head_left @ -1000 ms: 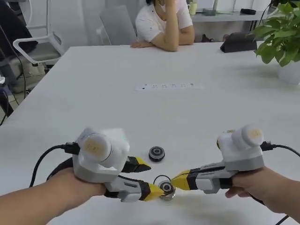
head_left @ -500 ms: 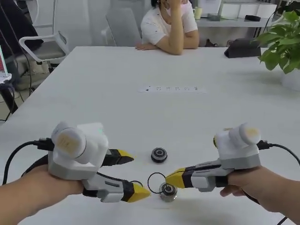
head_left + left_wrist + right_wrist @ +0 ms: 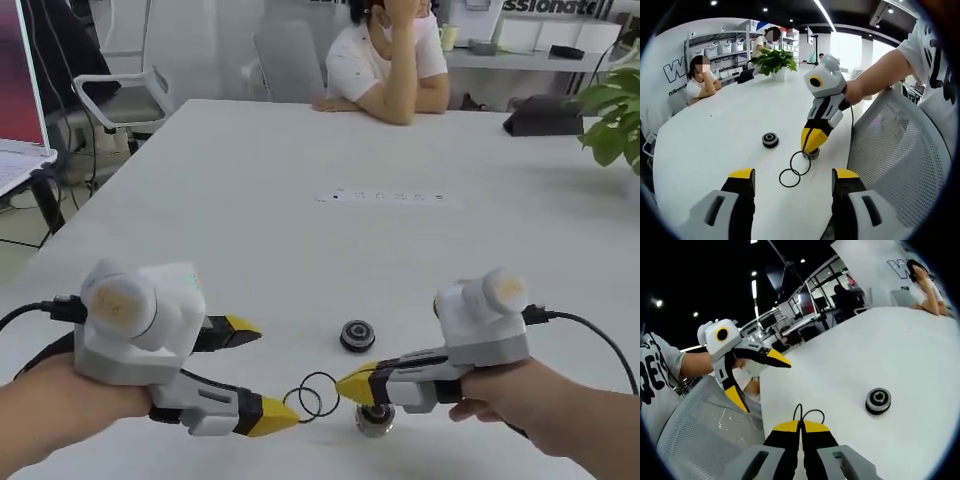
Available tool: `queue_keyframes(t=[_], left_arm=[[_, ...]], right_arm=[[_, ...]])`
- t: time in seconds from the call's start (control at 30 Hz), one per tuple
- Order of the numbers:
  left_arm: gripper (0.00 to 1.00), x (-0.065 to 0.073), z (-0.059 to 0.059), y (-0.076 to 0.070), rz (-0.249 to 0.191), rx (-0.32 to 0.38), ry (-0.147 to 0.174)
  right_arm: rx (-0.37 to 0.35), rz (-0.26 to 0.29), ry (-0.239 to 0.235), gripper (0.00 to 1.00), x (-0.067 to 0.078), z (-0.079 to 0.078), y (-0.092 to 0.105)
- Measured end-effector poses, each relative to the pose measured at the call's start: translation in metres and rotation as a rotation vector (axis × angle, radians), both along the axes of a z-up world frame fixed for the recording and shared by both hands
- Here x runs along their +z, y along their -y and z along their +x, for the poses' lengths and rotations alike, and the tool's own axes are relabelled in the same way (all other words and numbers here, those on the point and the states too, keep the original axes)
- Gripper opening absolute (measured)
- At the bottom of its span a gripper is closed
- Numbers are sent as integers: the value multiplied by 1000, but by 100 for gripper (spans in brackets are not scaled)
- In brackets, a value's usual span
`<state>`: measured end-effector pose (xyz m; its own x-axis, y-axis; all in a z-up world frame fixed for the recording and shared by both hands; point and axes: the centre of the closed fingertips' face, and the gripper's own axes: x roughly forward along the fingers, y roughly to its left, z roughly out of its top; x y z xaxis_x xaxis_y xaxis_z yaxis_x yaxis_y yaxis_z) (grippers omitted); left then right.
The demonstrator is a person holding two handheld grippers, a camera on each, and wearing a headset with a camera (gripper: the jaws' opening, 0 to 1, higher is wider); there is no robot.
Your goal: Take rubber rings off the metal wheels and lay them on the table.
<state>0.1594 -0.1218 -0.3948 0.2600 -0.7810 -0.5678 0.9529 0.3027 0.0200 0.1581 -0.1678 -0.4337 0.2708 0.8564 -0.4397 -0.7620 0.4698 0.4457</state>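
My right gripper [image 3: 345,385] is shut, and a thin black rubber ring [image 3: 320,390] hangs out of its yellow tips [image 3: 800,427]. A second, smaller ring [image 3: 300,404] overlaps the first; whether it is pinched too I cannot tell. Just under the right gripper stands a bare metal wheel [image 3: 375,419], partly hidden. Farther back on the table sits another wheel [image 3: 357,335] that still wears black rubber [image 3: 878,400]. My left gripper [image 3: 256,372] is open with nothing in it, its tips a little left of the rings [image 3: 790,178].
The long white table [image 3: 300,230] has a power strip [image 3: 380,197] in its middle. A person sits at the far end. A laptop [image 3: 20,120] is at the left edge and a plant [image 3: 615,115] at the right. A mesh chair back [image 3: 895,150] stands beside me.
My left gripper has drawn back to the left, away from the near wheel. The right gripper has pulled a ring clear of that wheel. The head camera has shifted.
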Motion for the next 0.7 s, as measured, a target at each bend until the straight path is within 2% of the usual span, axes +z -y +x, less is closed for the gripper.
queue_keyframes(t=[0.33, 0.7], left_arm=[[60, 0, 4, -9, 5, 28, 0], [60, -1, 7, -15, 12, 42, -3]], right_arm=[[16, -37, -10, 0, -16, 1, -14], [21, -80, -2, 0, -26, 5, -16]])
